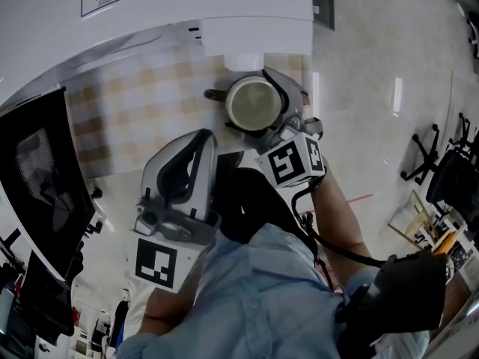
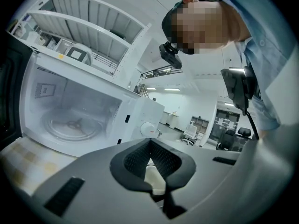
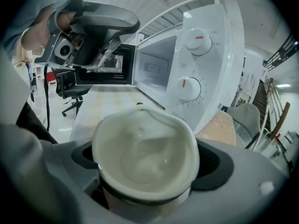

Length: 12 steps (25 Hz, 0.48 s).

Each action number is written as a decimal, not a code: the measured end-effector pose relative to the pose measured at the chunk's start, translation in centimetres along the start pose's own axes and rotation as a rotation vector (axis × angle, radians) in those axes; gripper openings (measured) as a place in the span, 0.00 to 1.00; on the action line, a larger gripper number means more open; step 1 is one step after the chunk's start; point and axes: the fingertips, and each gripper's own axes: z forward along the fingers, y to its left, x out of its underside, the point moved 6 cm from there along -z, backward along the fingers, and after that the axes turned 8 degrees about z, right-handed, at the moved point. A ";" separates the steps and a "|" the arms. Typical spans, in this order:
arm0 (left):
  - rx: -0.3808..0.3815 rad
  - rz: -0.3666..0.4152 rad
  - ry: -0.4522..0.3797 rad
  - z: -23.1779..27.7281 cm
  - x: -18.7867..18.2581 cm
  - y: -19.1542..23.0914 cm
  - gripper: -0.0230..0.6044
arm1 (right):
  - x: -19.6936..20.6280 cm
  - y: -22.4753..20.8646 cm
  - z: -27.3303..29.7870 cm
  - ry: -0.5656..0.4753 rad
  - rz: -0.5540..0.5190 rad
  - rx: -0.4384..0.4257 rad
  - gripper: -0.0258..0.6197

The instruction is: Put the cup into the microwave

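My right gripper (image 1: 258, 120) is shut on a cream cup (image 1: 253, 103), held upright just in front of the white microwave (image 1: 224, 6), below its control panel. In the right gripper view the empty cup (image 3: 145, 155) fills the space between the dark pads, with the two control knobs (image 3: 198, 38) close behind it. The microwave's black door (image 1: 37, 178) hangs open at the left. My left gripper (image 1: 203, 137) hovers left of the cup, shut with nothing in it. The left gripper view looks into the open cavity with its glass turntable (image 2: 70, 125).
The microwave stands on a table with a yellow checked cloth (image 1: 135, 103). A shelf rack (image 2: 93, 31) sits above the microwave. Office chairs (image 1: 430, 155) stand on the floor at the right, beyond the table's edge.
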 end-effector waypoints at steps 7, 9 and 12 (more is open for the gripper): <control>0.010 0.019 -0.002 -0.5 -0.2 -0.4 0.04 | 0.0 -0.1 0.1 -0.011 0.007 0.037 0.89; 0.012 0.025 -0.001 -0.7 -0.3 -0.5 0.04 | -0.2 -0.2 0.0 -0.020 0.026 0.046 0.89; 0.010 0.042 -0.003 -1.1 -0.5 -0.8 0.04 | -0.7 -0.3 -0.2 -0.035 0.035 0.055 0.89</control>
